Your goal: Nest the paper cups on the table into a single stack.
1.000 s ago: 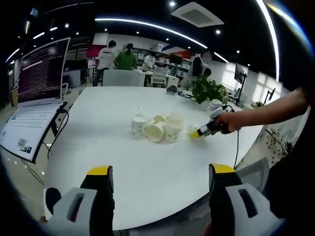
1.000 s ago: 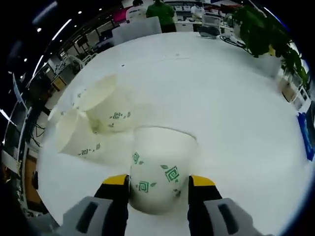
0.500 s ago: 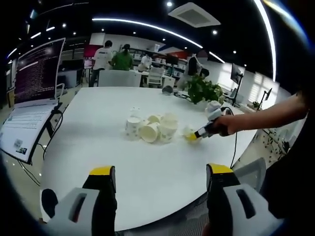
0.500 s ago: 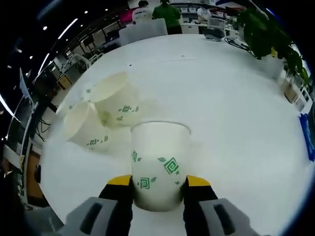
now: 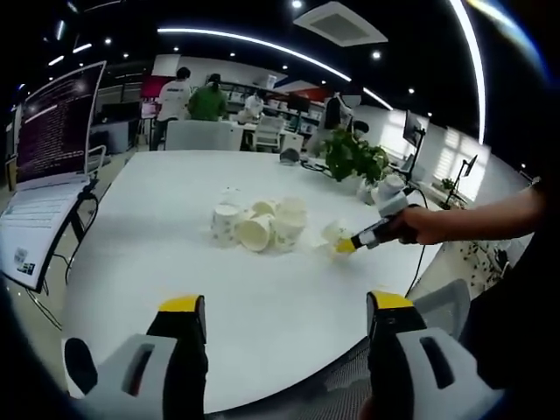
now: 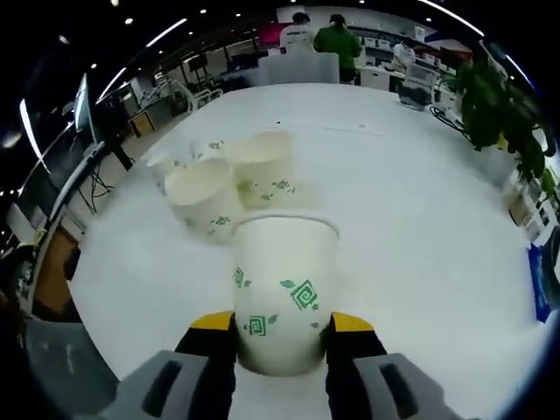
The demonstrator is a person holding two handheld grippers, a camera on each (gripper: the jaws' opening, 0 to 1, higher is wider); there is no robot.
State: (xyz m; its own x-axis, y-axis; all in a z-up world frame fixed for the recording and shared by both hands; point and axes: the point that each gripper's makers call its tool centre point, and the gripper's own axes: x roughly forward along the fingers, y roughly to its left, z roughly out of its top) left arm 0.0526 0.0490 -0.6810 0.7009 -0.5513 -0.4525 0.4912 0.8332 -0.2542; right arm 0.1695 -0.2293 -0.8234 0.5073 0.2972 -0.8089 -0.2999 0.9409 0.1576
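1. One cup [image 6: 284, 293] stands upright, clamped between the jaws of the right gripper [image 6: 283, 325], with the table [image 6: 411, 219] behind it.
2. More cups [image 6: 232, 179] cluster just ahead and to the left of it, some tipped on their sides.
3. The left gripper [image 5: 284, 306] hangs unclenched and empty, well short of the cluster.
4. A plant [image 5: 352, 157] sits beyond the cups; a laptop [image 5: 39, 166] is far left.

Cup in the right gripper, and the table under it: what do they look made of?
The cup looks like thin paper, matte off-white with printed green leaf and square marks and a rolled rim. The table looks like a smooth white laminate or painted top with a soft sheen; which one I cannot tell.
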